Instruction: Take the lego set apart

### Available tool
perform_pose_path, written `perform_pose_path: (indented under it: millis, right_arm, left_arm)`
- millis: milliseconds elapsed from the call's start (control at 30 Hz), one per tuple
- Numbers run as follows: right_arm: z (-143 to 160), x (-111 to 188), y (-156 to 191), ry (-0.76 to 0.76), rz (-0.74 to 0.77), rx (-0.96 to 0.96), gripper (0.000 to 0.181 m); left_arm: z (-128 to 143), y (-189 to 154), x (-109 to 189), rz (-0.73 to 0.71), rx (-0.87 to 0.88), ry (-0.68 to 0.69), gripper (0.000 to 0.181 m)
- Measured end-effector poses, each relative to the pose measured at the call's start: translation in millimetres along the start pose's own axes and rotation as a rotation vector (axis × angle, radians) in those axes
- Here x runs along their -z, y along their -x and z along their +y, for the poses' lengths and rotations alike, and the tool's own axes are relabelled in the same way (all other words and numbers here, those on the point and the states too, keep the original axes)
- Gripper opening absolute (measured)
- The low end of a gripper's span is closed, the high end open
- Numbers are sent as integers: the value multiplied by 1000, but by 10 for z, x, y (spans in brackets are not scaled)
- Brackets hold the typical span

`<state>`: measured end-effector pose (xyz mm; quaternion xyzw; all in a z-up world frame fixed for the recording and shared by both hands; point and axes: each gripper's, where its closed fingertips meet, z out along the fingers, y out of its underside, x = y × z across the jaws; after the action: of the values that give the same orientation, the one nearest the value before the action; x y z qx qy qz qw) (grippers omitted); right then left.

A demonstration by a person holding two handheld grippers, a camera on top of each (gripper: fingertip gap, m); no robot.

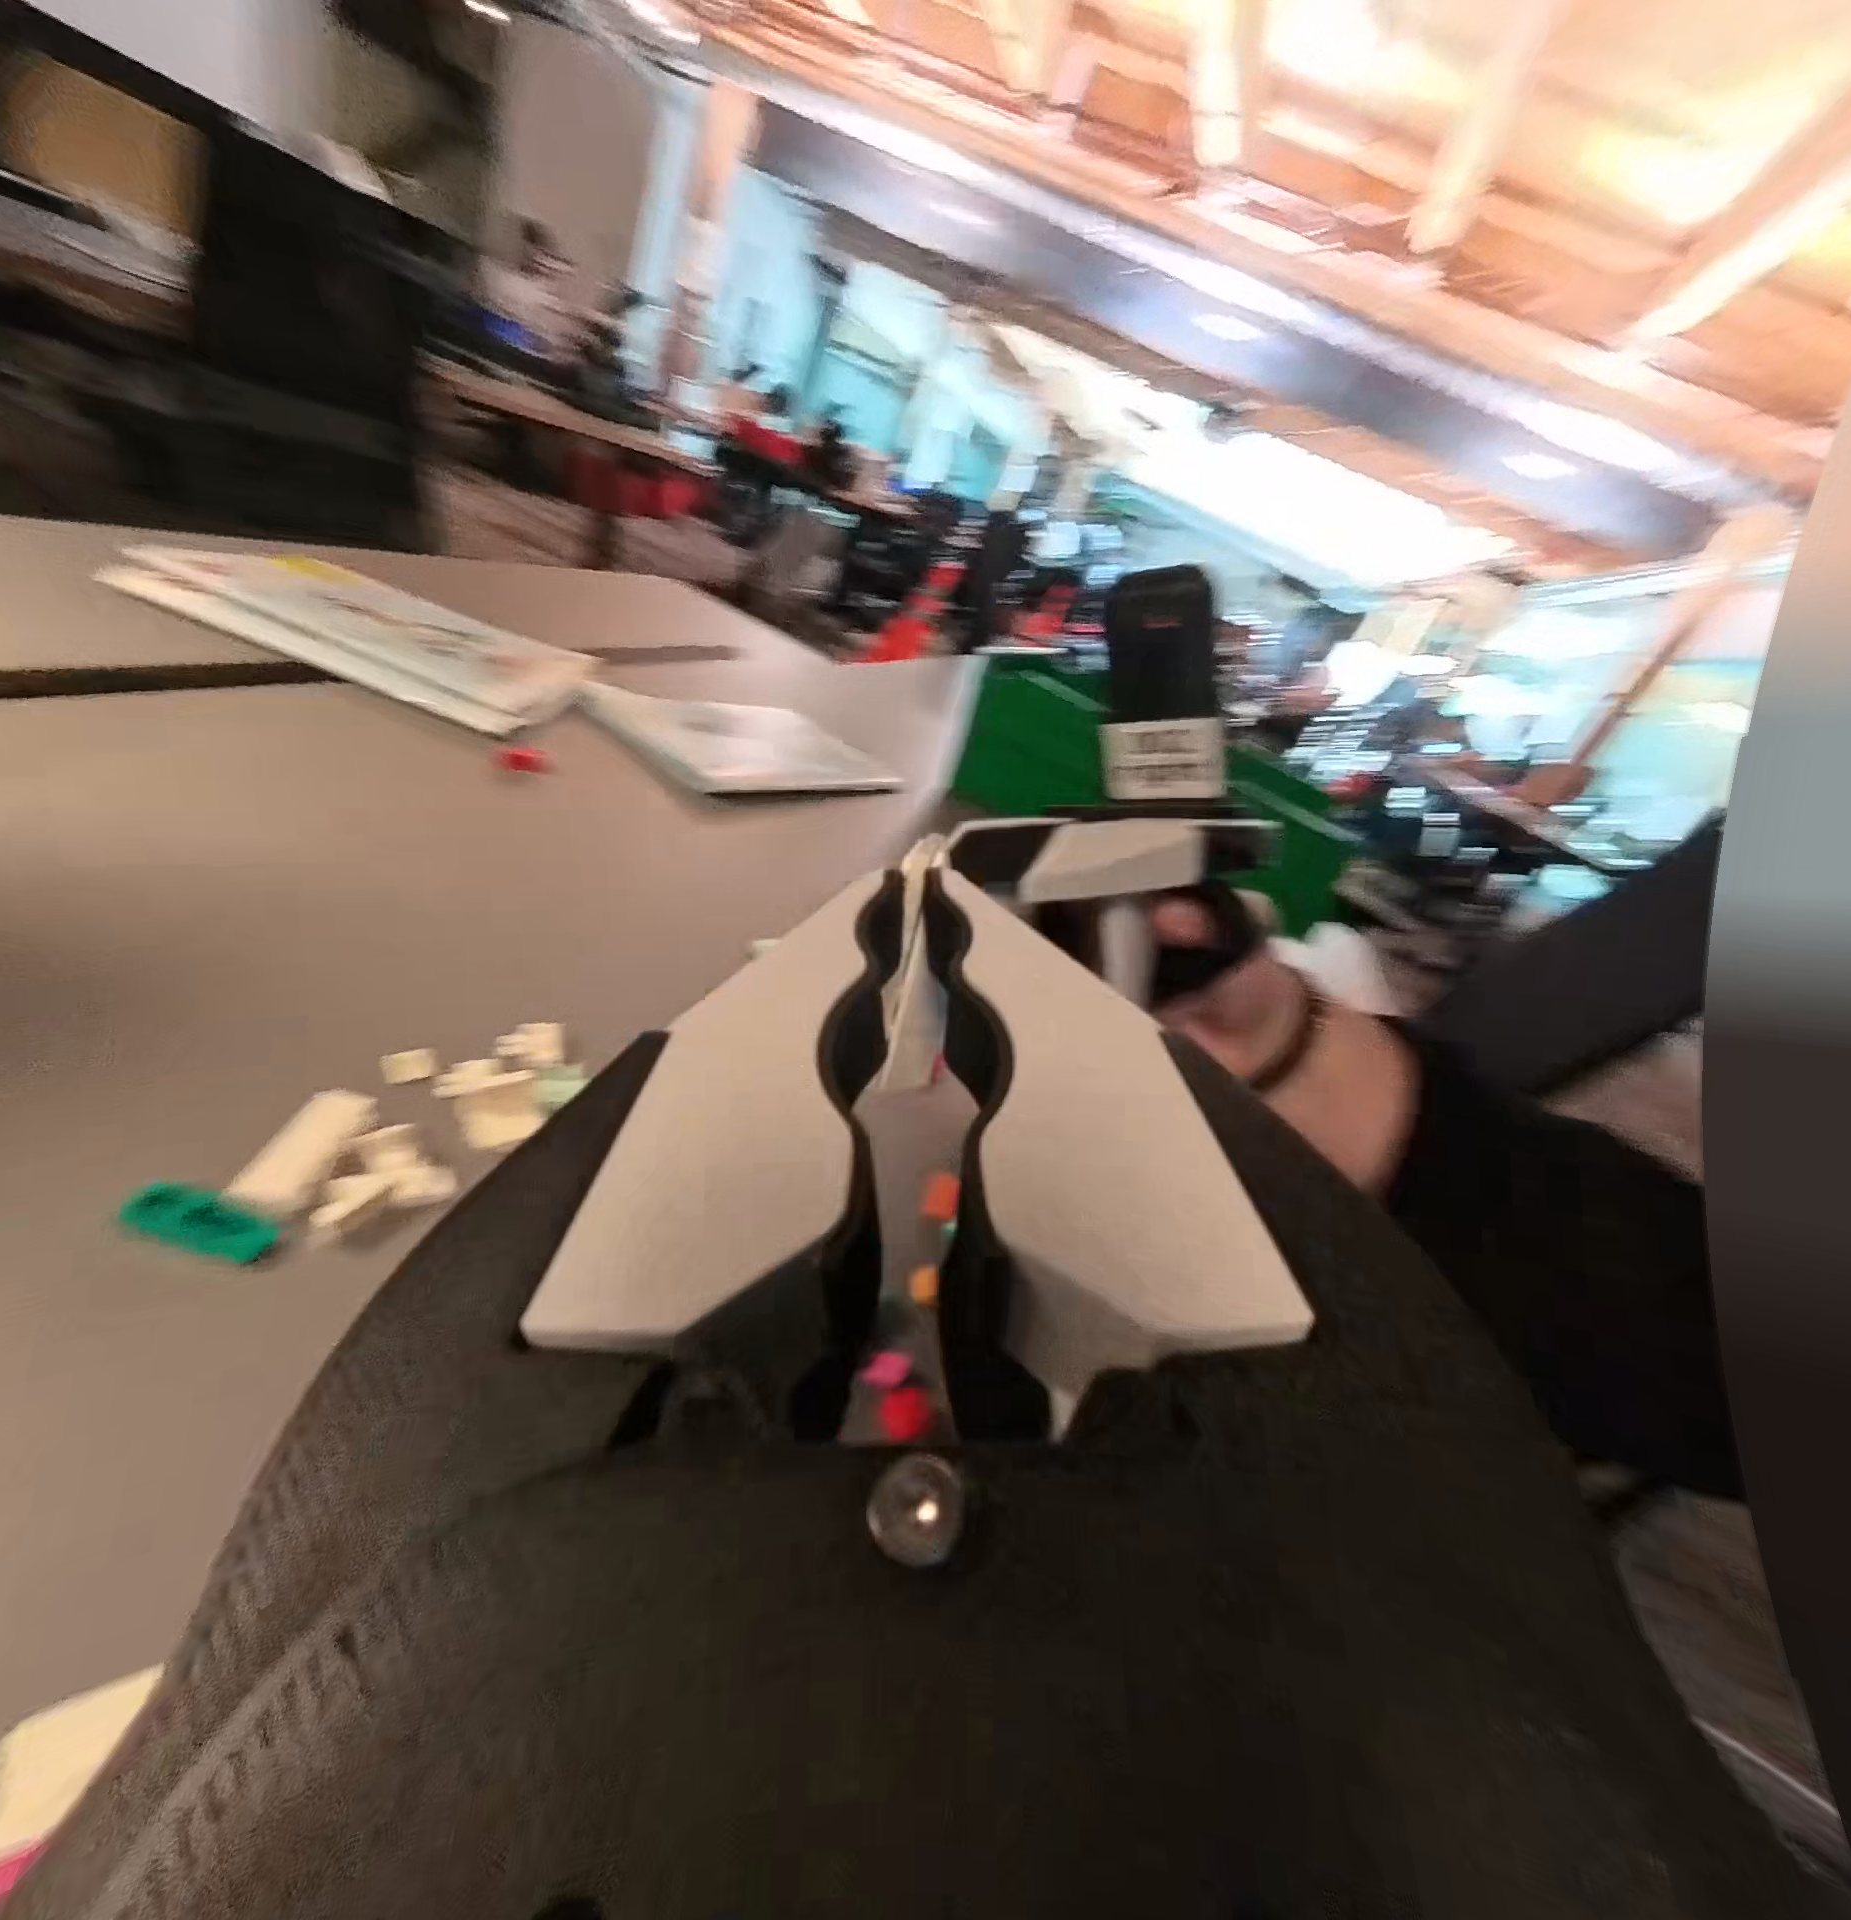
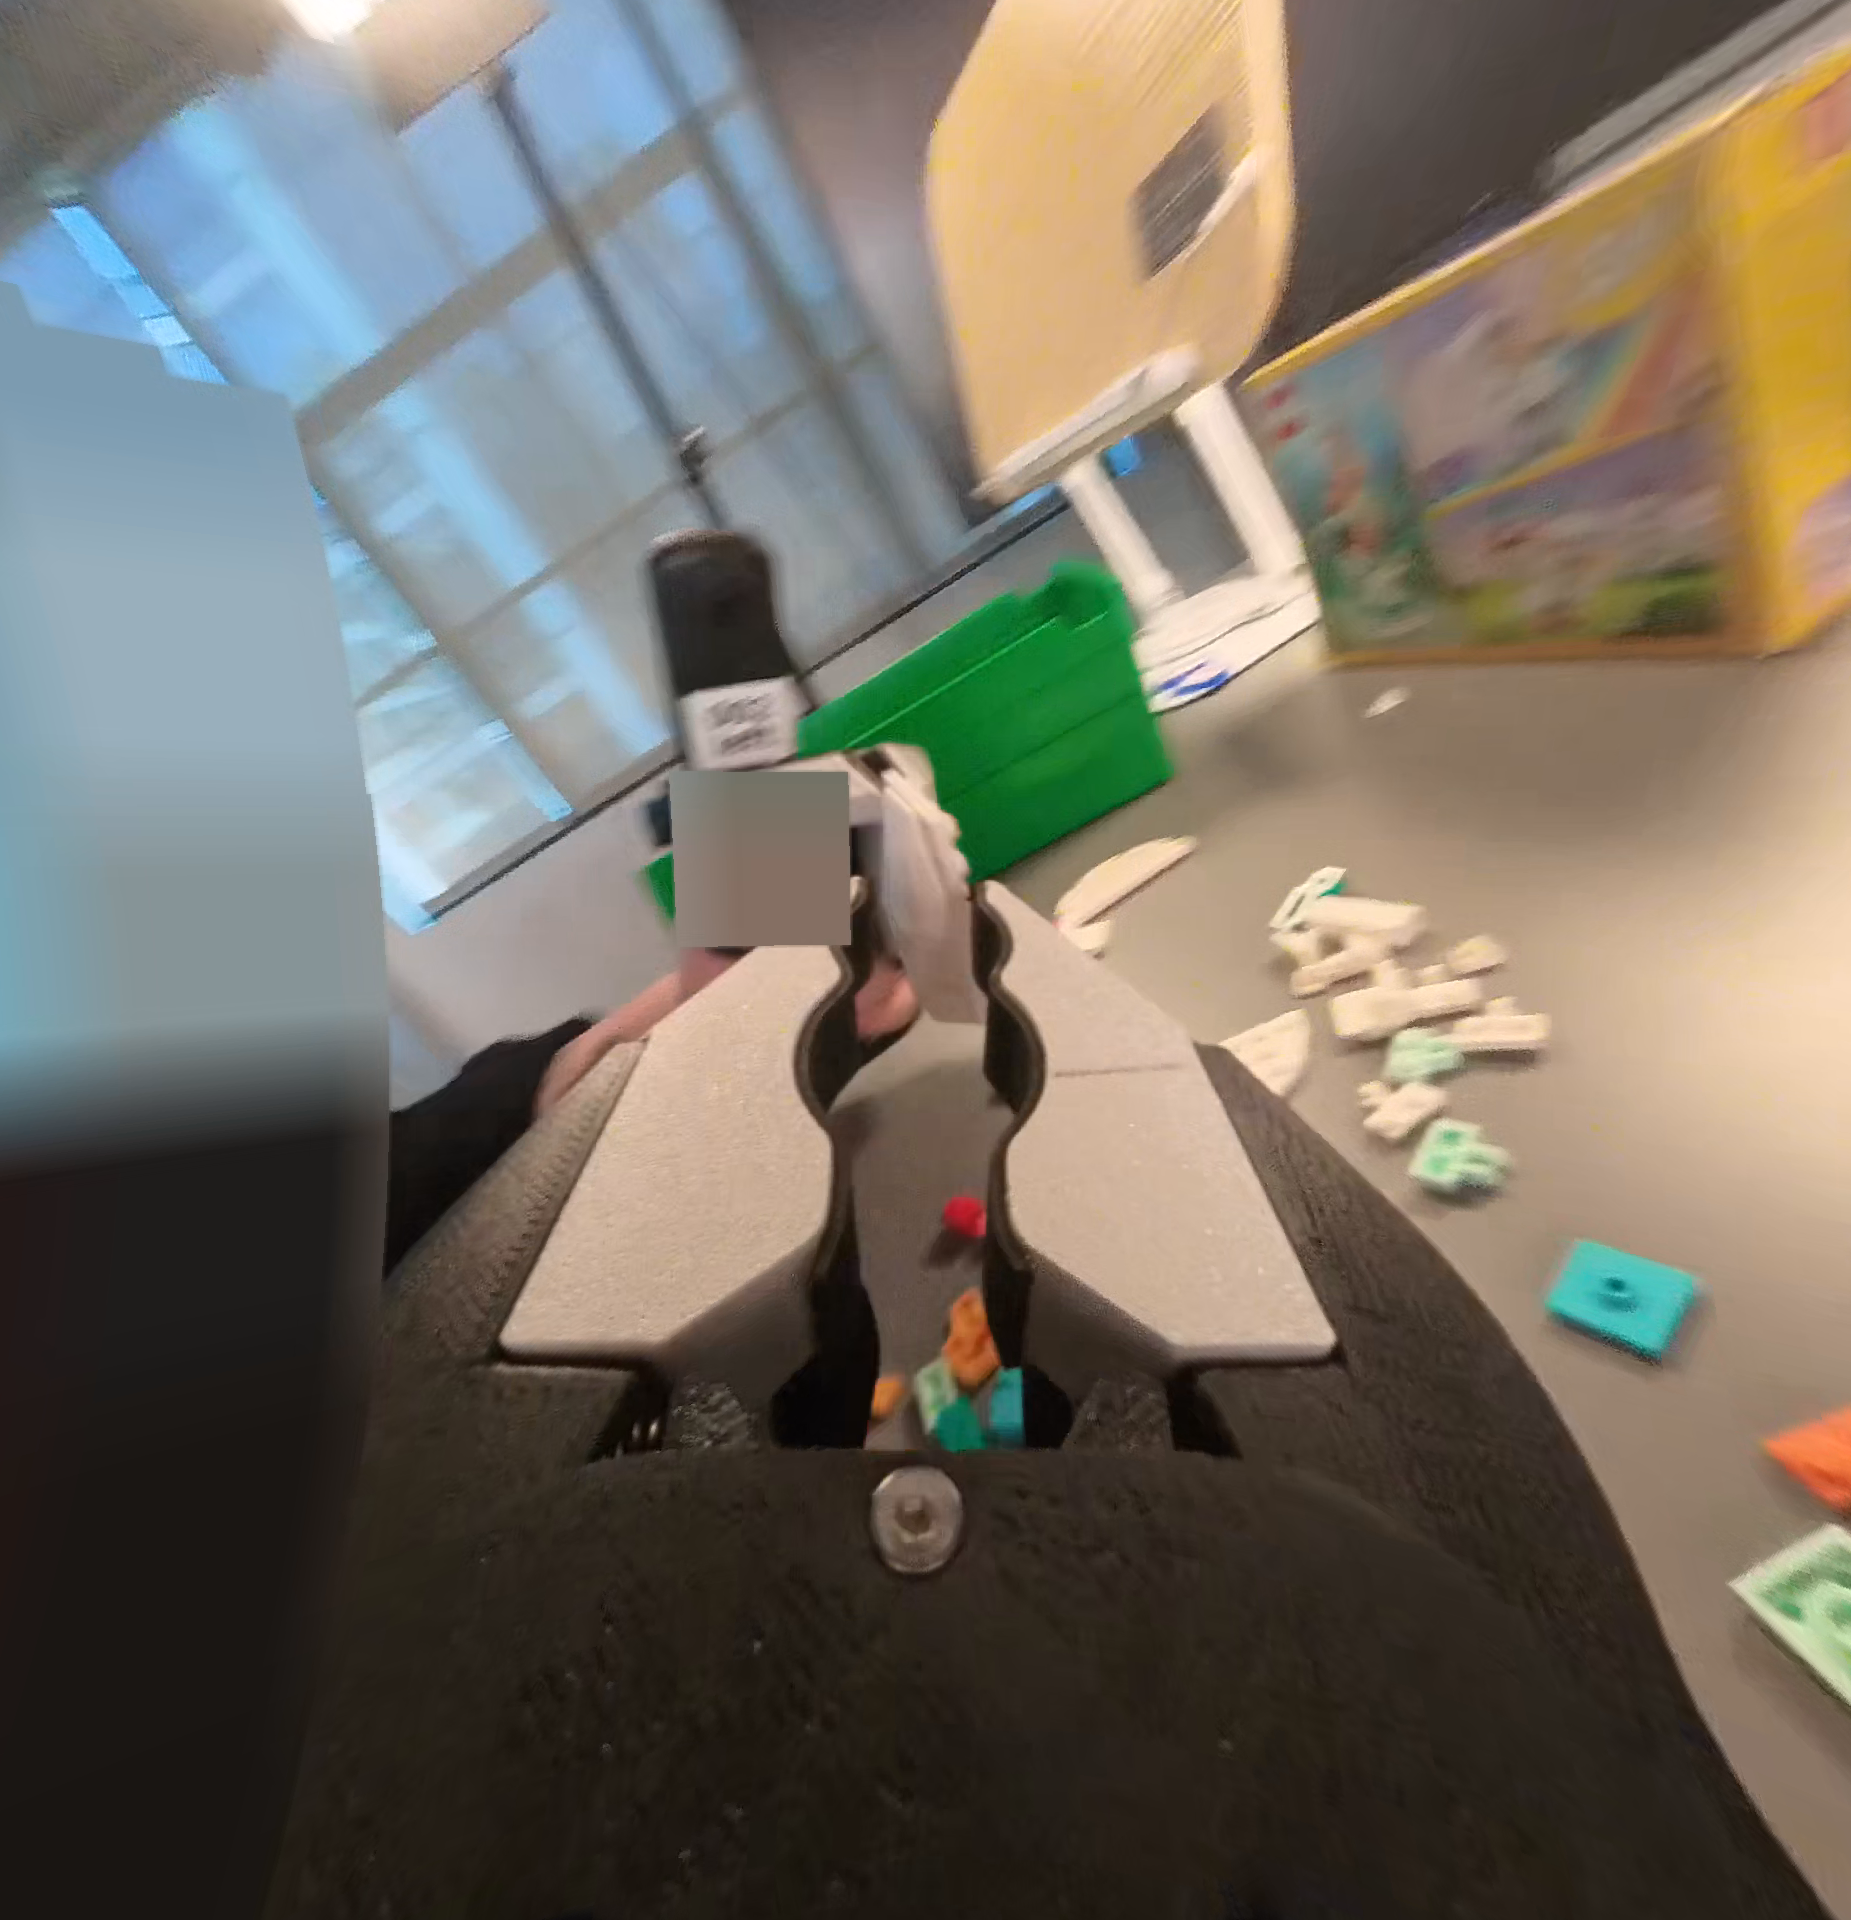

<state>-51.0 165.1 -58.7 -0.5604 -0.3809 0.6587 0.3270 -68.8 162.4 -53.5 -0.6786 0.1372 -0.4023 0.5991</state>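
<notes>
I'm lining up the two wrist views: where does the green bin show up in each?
Left wrist view: green bin right of centre, at the table's far edge, behind the other gripper.
Right wrist view: green bin above centre, just beyond the fingertips.
Shared landmark: the loose white bricks on the table.

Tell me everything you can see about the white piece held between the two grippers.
The white piece is thin and flat, plastic by its look, blurred in both views. It is held in the air above the grey table, not resting on anything. The left gripper is shut on it, edge-on between the fingers. The right gripper meets it from the opposite side, tips closed on it. Studs or finer details cannot be made out.
</notes>
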Motion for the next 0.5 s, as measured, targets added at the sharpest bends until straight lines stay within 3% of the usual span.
perform_pose_path:
  millis: [100,233,367,500]
  right_arm:
    - [-1,-111,-153,-40,230,152,38]
    - [140,-194,-367,8,466,239,43]
    - [155,-188,-441,-10,552,239,45]
    - [108,-166,-398,-51,567,268,36]
  left_arm:
    - [56,146,-28,-156,-67,7,3]
    - [104,142,-82,-198,-88,-6,3]
    - [116,163,-92,-228,-86,-24,3]
    - [96,260,-45,-314,-130,-41,2]
